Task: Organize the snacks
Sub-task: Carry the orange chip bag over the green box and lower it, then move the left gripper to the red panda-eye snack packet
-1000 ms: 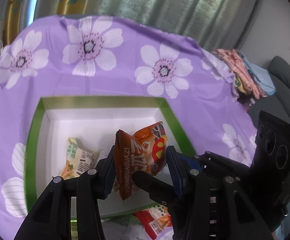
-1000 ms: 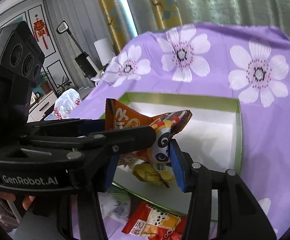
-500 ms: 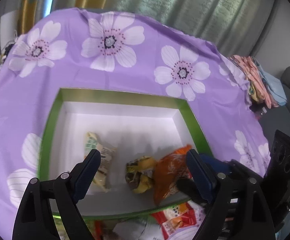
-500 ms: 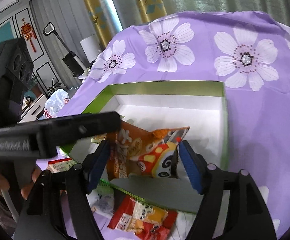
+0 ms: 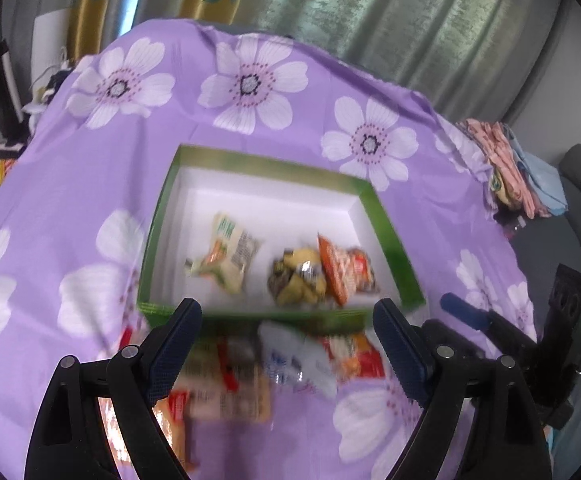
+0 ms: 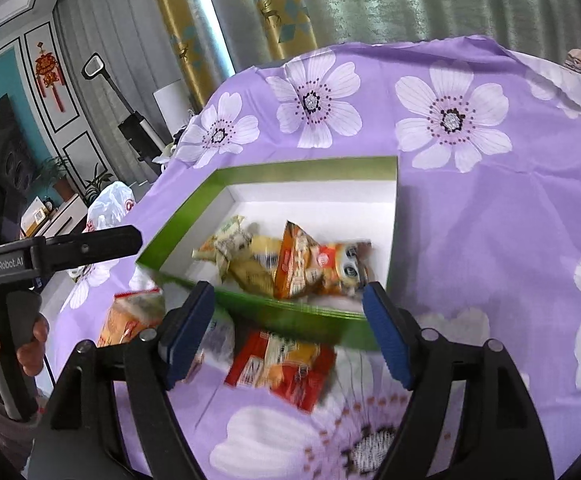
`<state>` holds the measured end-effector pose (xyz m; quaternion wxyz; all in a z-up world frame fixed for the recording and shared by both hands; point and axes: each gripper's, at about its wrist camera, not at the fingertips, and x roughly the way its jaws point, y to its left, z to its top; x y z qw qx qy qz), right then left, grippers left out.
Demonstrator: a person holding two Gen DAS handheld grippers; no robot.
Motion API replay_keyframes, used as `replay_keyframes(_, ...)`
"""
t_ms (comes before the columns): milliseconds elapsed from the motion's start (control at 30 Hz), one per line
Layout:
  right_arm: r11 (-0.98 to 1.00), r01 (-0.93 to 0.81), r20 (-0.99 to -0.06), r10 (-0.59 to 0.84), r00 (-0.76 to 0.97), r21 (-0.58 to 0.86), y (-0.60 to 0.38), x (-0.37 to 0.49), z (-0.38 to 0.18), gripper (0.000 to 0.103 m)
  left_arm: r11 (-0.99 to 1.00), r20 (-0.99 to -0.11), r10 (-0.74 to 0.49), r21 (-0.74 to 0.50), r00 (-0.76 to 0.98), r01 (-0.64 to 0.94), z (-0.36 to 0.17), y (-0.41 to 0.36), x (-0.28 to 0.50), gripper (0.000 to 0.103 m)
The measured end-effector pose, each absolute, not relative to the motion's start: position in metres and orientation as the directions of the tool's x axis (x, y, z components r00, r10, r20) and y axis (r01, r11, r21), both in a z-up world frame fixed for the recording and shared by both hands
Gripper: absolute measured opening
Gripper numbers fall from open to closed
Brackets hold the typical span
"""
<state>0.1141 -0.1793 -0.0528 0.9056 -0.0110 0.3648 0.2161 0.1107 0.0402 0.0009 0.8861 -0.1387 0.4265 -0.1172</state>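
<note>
Two hand-held grippers hover over a table draped in a purple cloth (image 5: 170, 160) printed with white flowers, where a shallow green-rimmed box (image 5: 386, 220) with a white inside holds three snack packets. The left gripper (image 5: 286, 340) has its fingers spread wide with nothing between them, poised above the near edge of the box. The right gripper (image 6: 288, 320) is opening, its blue-padded fingers (image 6: 384, 332) parted and empty, likewise in front of the box's near wall. Inside the box, an orange packet (image 6: 314, 264) with a cartoon face lies at the right end, touching a crumpled yellow packet (image 5: 298, 276) at its left; a pale packet (image 5: 226, 256) with green print rests a little apart, nearer the middle. More packets wait outside on the cloth, just beside the near wall: a red one (image 6: 282, 364), a blue-and-white one (image 5: 294, 360), and an orange-toned bag (image 6: 130, 316) farther left, all blurred. In the right wrist view, a person's hand (image 6: 30, 340) grips the handle of the left gripper at the frame's left edge.
</note>
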Motion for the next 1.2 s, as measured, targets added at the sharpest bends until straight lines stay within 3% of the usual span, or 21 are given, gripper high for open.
replay_keyframes(200, 0.914, -0.383, -0.687, 0.363, 0.63, 0.132, -0.191, 0.087, -0.055, 0.077, 0.92, -0.737, -0.36, -0.381, 0.573, 0.088, -0.008, 0.039, 0.075, 0.088)
replay_keyframes(367, 0.913, -0.371, -0.691, 0.378, 0.616, 0.168, -0.204, 0.069, -0.062, 0.077, 0.873, -0.739, -0.465, -0.474, 0.489, 0.114, -0.03, 0.029, 0.058, 0.088)
replay_keyframes(833, 0.903, -0.372, -0.746, 0.399, 0.533, 0.217, -0.216, 0.066, -0.1, 0.075, 0.784, -0.706, -0.58, -0.619, 0.407, 0.043, -0.071, -0.005, 0.082, 0.087)
replay_keyframes(1200, 0.885, -0.403, -0.759, 0.426, 0.492, 0.236, -0.21, 0.085, -0.113, 0.068, 0.775, -0.711, -0.597, -0.631, 0.372, 0.04, -0.086, -0.021, 0.102, 0.074)
